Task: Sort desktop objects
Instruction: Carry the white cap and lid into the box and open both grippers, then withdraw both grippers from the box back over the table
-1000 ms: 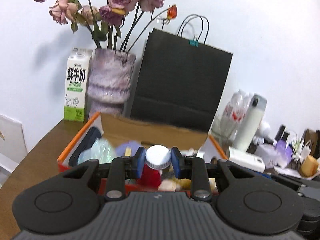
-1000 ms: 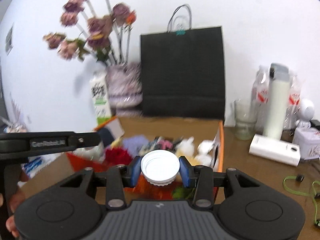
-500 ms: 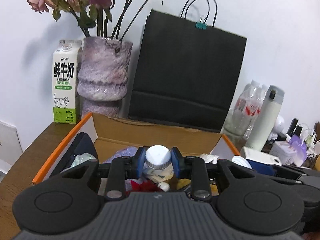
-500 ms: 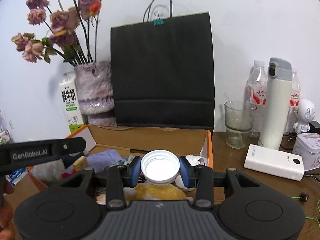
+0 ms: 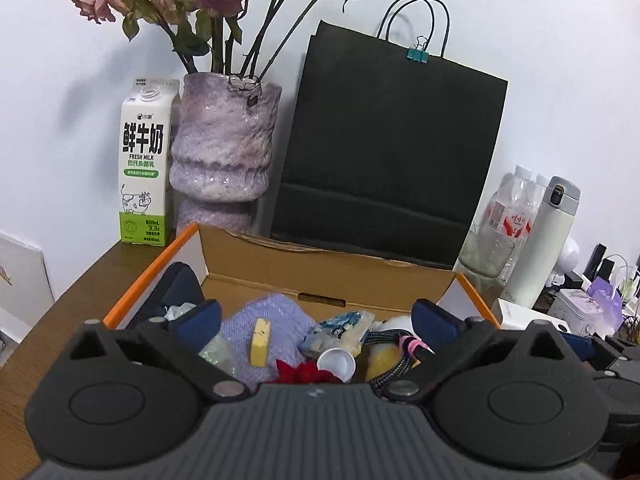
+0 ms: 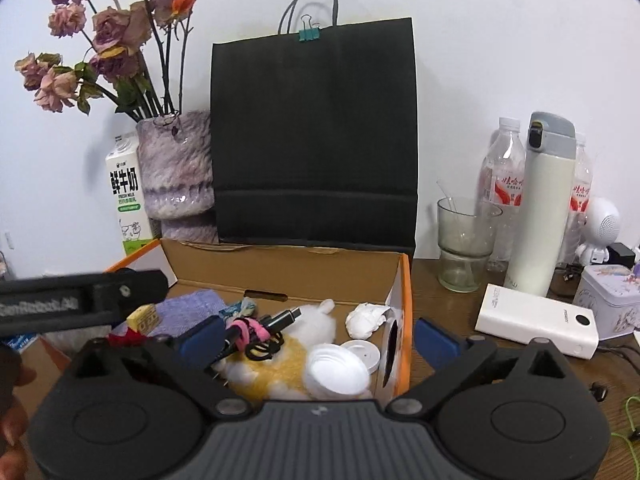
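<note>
I am holding my left gripper (image 5: 316, 322) with its blue-padded fingers spread wide and empty over the near edge of an open cardboard box with orange rims (image 5: 150, 276), and my right gripper (image 6: 318, 338) is hanging just as wide apart, gripping nothing, above the same box's right-hand end. Directly beneath the left fingers, a small white-capped bottle (image 5: 337, 364) is lying among the clutter, touching a red fabric flower (image 5: 306, 372), with a yellow block eraser (image 5: 259, 342) standing on a folded lilac knitted cloth (image 5: 276, 320) just beside them. Below the right fingers, a ribbed white plastic lid (image 6: 336, 370) is resting on a yellow-and-white plush toy (image 6: 280, 360), next to a flat white disc lid (image 6: 362, 354); a black cable bundled with a pink tie (image 6: 252, 332) is draped across the plush, and a crumpled white tissue (image 6: 366, 318) is sitting against the box's right wall. Outside the box, on the brown wooden table (image 6: 440, 300), a white rectangular power bank (image 6: 536, 322) is lying near a clear ribbed drinking glass (image 6: 464, 244) and a tall white thermos flask (image 6: 544, 208). Against the wall behind the box, a black paper shopping bag (image 6: 314, 136) is standing beside a mottled purple vase of dried roses (image 5: 226, 148) and a white-and-green milk carton (image 5: 144, 164).
</note>
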### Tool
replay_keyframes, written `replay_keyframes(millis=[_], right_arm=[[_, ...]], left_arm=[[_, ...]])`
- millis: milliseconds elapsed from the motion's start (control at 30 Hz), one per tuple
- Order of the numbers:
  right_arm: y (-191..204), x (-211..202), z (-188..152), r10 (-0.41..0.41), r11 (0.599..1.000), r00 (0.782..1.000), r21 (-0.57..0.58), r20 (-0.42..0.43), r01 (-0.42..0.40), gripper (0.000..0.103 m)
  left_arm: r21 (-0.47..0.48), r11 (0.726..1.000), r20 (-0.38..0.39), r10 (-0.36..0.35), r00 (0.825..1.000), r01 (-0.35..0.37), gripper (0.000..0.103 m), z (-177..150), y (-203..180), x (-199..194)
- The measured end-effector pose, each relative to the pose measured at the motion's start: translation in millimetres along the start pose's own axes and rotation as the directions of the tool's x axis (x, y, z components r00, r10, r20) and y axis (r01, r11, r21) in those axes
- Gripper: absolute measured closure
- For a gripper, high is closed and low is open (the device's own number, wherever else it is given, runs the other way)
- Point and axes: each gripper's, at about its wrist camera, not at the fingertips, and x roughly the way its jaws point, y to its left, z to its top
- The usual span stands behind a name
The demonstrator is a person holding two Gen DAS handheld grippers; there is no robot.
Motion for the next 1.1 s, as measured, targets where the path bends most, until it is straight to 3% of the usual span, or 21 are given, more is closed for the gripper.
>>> replay_keyframes(millis=[400, 867, 1100], right_arm=[[2, -6, 2, -0.021, 1.0, 1.0, 0.0, -0.011, 0.021, 0.0], [19, -82, -16, -0.01, 1.0, 1.0, -0.012, 0.026, 0.011, 0.0], [31, -116, -41, -0.017, 1.0, 1.0, -0.011, 0.025, 0.017, 0.0]], left_arm=[[-0.008, 0.999, -0.002, 0.033, 0.999, -0.033, 0.0, 1, 4, -9], [0.009, 0.999, 0.027, 0.032, 0.999, -0.032, 0.0, -24, 11, -90], [0.01, 0.999, 0.014, 0.047, 0.999, -0.047, 0.0, -54, 19, -128]])
